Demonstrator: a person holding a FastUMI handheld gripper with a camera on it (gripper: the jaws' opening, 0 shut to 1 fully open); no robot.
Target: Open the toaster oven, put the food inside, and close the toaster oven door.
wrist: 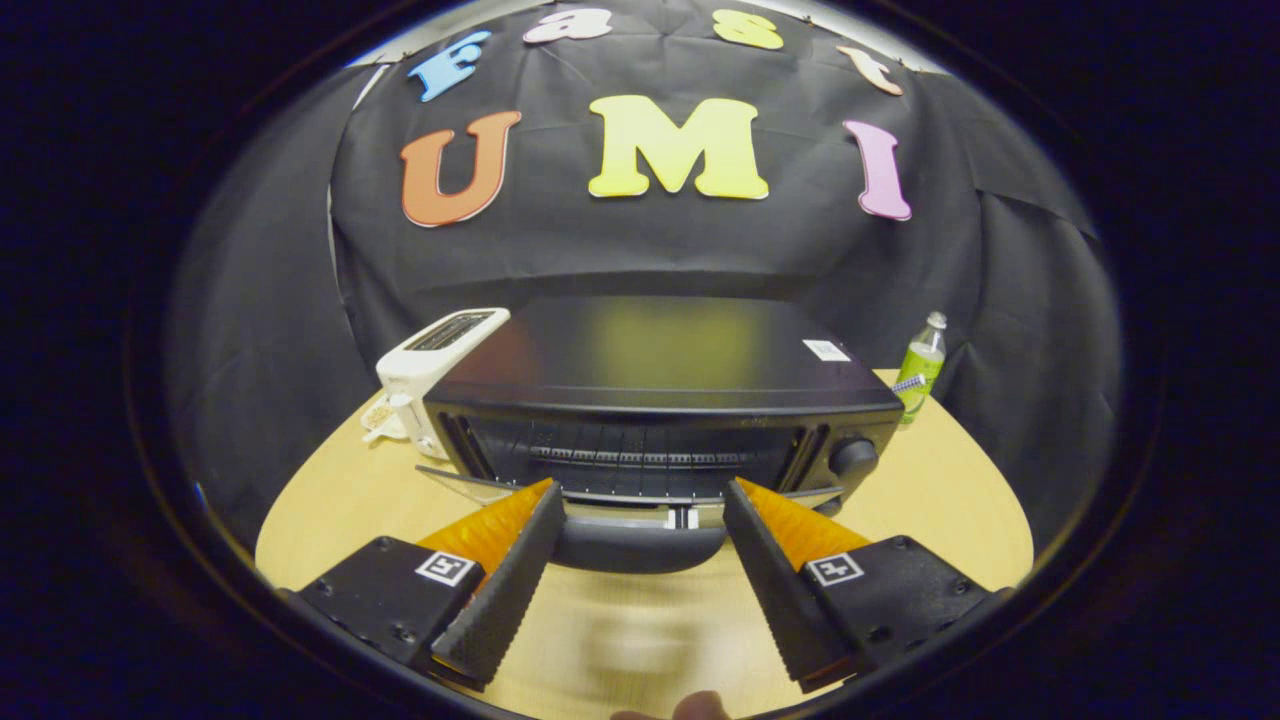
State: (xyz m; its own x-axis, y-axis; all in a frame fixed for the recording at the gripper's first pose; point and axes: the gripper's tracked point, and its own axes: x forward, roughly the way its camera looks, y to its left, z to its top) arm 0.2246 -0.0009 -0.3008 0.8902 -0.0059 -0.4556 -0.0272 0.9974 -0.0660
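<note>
One toaster oven [665, 400] at 12 o'clock, door down; the claw [640, 505] gapes wide, empty, flanking its handle [640, 545]. One toaster [435, 365], one bottle [921, 368] on the worktop [930, 500].

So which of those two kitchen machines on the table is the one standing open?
The black toaster oven: its glass door hangs down toward the open jaws. The white toaster sits beside it.

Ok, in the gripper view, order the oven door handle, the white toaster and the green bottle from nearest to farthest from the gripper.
1. Oven door handle: between the open fingers of the gripper.
2. White toaster: beyond, left of the toaster oven.
3. Green bottle: right, by the oven's rear corner; slightly farther.
</note>
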